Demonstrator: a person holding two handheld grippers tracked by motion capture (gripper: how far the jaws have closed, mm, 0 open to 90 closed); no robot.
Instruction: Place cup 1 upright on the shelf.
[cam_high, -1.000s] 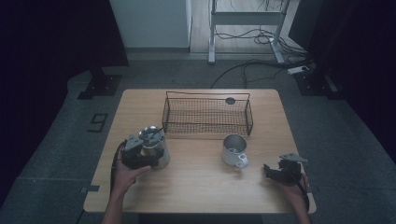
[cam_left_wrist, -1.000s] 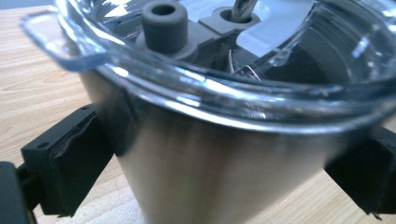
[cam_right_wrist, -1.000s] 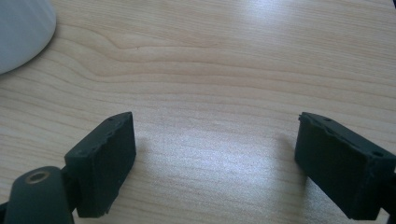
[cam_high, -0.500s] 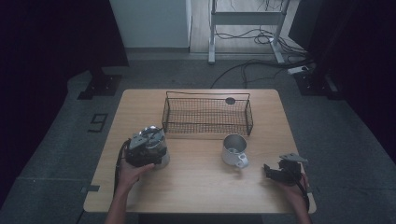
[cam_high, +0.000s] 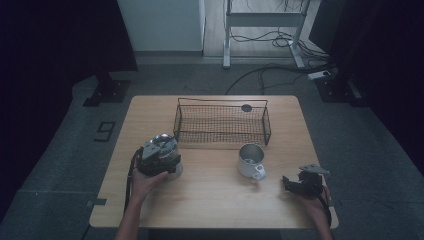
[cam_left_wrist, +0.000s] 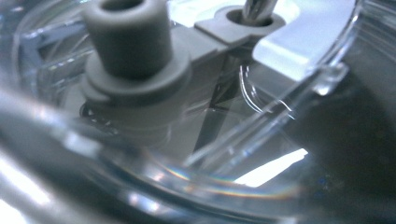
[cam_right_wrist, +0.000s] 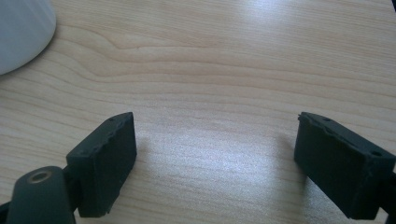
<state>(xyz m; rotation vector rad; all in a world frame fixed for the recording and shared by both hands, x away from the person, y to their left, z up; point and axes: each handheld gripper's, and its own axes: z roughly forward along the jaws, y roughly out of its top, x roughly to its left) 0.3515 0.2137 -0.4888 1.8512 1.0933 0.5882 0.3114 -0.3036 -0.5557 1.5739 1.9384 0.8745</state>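
Observation:
My left gripper (cam_high: 161, 154) sits at the table's left on a clear plastic container (cam_high: 175, 170), held there by a hand. In the left gripper view the container's clear wall (cam_left_wrist: 280, 116) and a grey hub (cam_left_wrist: 128, 51) inside it press close to the lens, hiding the jaws. Those jaws have just been closing, and I cannot tell whether the wall is between them. My right gripper (cam_high: 292, 184) rests low at the front right with its jaws wide apart. Between its fingertips (cam_right_wrist: 215, 158) is bare wood. A white mug (cam_high: 250, 161) stands to its left, its side (cam_right_wrist: 21, 32) at that view's corner.
A black wire basket (cam_high: 222, 122) stands at the back middle of the wooden table (cam_high: 210, 210), with a small dark round thing (cam_high: 246, 107) at its far right corner. Cables trail from both grippers. Dark floor surrounds the table.
The left hand and gripper have shifted slightly over the clear container. The right gripper and the mug have not moved.

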